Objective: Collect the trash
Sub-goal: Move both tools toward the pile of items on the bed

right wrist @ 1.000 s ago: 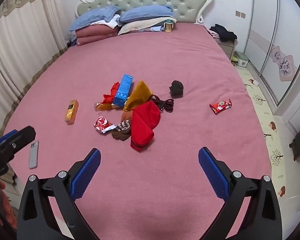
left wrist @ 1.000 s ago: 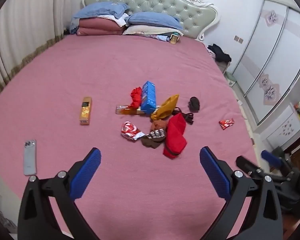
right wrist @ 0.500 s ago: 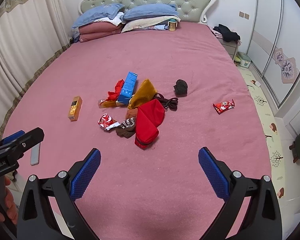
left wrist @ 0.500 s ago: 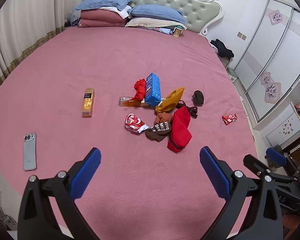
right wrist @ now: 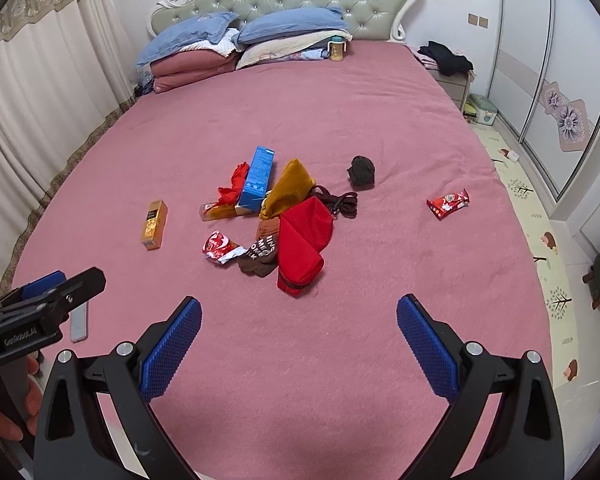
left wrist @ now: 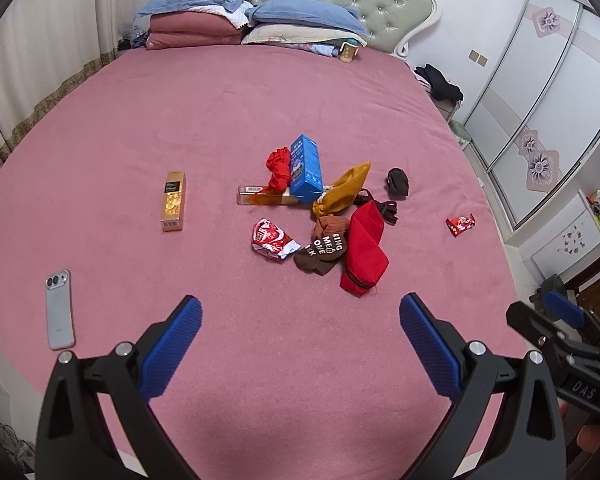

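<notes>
On the pink bed (left wrist: pixel 140 128) lies scattered trash: an orange box (left wrist: pixel 173 201) at left, a blue box (left wrist: pixel 306 168), a flat orange packet (left wrist: pixel 266 199), a crumpled red-white wrapper (left wrist: pixel 271 239) and a small red wrapper (left wrist: pixel 460 224) at right. The same items show in the right wrist view: orange box (right wrist: pixel 154 224), blue box (right wrist: pixel 257 178), crumpled wrapper (right wrist: pixel 220 248), small wrapper (right wrist: pixel 447 204). My left gripper (left wrist: pixel 300 332) hovers open over the near bed edge, empty. My right gripper (right wrist: pixel 299 330) is open too, holding nothing, well short of the pile.
Clothes mix with the trash: a red pouch (left wrist: pixel 363 254), brown lettered socks (left wrist: pixel 322 248), a mustard cloth (left wrist: pixel 342 190), a dark sock (left wrist: pixel 398 181). A phone (left wrist: pixel 59 309) lies near the left edge. Pillows (left wrist: pixel 204 20) and a cup (left wrist: pixel 347 49) sit by the headboard. Wardrobe doors (left wrist: pixel 540 128) stand right.
Both grippers have risen or tilted a little, so the pile sits lower and nearer in each view. Nothing on the bed has moved and both stay open.
</notes>
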The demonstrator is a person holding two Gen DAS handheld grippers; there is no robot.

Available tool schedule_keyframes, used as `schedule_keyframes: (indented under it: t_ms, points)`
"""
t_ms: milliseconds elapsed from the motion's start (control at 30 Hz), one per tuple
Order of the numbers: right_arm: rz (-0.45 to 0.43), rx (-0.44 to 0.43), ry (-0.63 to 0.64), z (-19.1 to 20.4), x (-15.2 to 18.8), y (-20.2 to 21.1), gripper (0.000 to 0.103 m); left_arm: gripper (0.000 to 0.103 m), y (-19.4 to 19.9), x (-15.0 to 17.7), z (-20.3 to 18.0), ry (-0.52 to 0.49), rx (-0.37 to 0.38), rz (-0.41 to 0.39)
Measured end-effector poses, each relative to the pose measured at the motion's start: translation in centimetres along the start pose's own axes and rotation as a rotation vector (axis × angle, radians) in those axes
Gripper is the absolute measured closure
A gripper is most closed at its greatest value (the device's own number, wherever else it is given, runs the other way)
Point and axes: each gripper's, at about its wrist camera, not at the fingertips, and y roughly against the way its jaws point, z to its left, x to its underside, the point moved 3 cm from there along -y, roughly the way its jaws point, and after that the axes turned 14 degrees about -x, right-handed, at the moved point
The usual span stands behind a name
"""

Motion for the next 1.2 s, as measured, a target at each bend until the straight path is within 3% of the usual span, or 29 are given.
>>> schedule_keyframes:
  t_ms: [767, 1000, 1200]
  points:
    - [0.017, -0.143, 0.127, -2.9, -2.1, 2.3, 0.008, 0.004, 3.1, 0.5, -4.6, 0.114, -0.105, -0.027]
    - [0.02, -0.133, 0.101, -3.6, -2.7, 2.5, 0.009, 0.004, 3.3, 0.2, -4.7, 0.105, -0.114, -0.024]
    - [-0.011, -0.115, 0.076, -3.2, -3.3, 2.8, 0.009, 0.004, 3.0, -0.6, -4.2, 0.069, -0.073, -0.005]
